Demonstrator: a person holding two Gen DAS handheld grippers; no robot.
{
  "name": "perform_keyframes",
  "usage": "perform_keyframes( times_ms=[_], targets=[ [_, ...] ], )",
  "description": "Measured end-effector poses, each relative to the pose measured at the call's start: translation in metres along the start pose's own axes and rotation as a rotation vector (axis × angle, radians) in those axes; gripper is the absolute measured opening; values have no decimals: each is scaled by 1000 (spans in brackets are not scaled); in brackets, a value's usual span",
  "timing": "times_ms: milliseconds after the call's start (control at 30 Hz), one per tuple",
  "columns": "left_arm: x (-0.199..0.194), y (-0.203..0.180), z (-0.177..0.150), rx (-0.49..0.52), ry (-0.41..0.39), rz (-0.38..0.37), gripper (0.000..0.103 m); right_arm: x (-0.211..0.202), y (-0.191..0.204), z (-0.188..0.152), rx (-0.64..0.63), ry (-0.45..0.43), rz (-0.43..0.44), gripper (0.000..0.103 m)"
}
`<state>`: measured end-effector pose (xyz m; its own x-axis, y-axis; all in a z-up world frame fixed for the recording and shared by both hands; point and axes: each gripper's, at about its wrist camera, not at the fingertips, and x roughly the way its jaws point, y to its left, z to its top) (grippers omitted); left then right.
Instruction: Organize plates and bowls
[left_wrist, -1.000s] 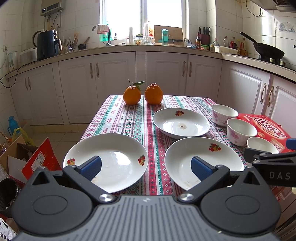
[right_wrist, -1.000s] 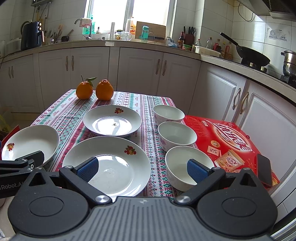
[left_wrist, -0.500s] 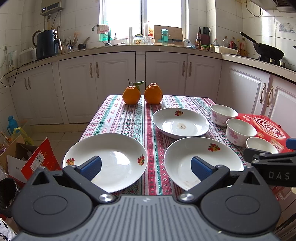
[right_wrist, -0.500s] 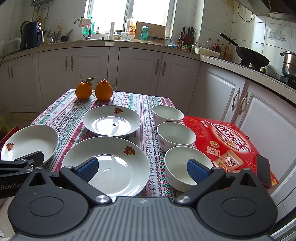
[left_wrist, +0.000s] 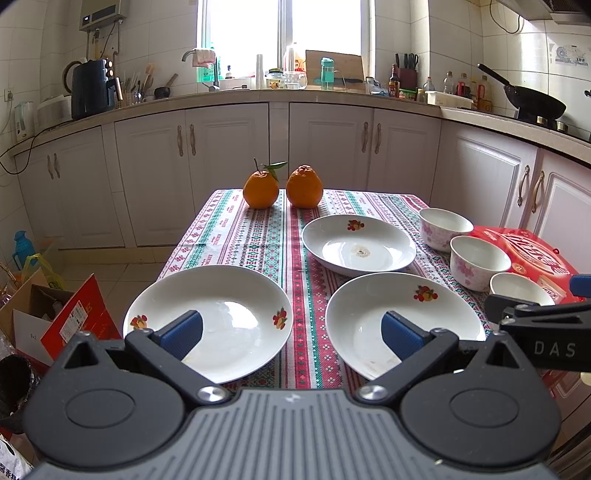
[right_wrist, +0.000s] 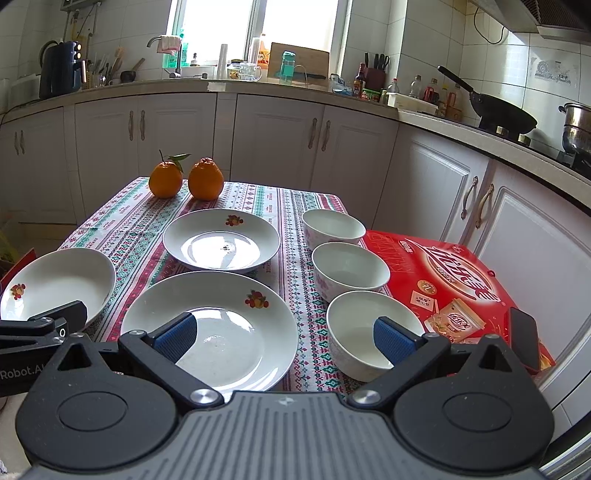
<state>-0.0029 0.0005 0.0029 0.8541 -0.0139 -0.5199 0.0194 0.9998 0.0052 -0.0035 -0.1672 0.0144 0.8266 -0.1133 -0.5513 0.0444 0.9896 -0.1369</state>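
Three white plates with fruit prints lie on the patterned tablecloth: a near-left plate, a near-middle plate and a far plate. Three white bowls stand in a row on the right: far bowl, middle bowl, near bowl. My left gripper hovers open at the near table edge between the two near plates. My right gripper is open too, straddling the near-middle plate and the near bowl. Neither holds anything.
Two oranges sit at the table's far end. A red box with a phone on it lies right of the bowls. White cabinets and a cluttered counter ring the room. Cardboard boxes stand on the floor at left.
Both grippers stay open and nearly still; the views have shifted only very slightly. No plate or bowl has moved.
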Motion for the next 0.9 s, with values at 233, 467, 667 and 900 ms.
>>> perform_keyframes(
  times_ms=[233, 467, 667, 900],
  targets=[
    [0, 0, 0, 0, 1, 0, 102, 0, 0, 0, -1, -1, 0, 103],
    [1, 0, 0, 0, 3, -1, 102, 1, 1, 0, -2, 2, 0, 103],
    [3, 2, 1, 2, -1, -9, 102, 4, 0, 1, -4, 5, 16, 103],
    [6, 9, 3, -6, 1, -18, 102, 11, 0, 7, 6, 13, 56, 103]
  ],
)
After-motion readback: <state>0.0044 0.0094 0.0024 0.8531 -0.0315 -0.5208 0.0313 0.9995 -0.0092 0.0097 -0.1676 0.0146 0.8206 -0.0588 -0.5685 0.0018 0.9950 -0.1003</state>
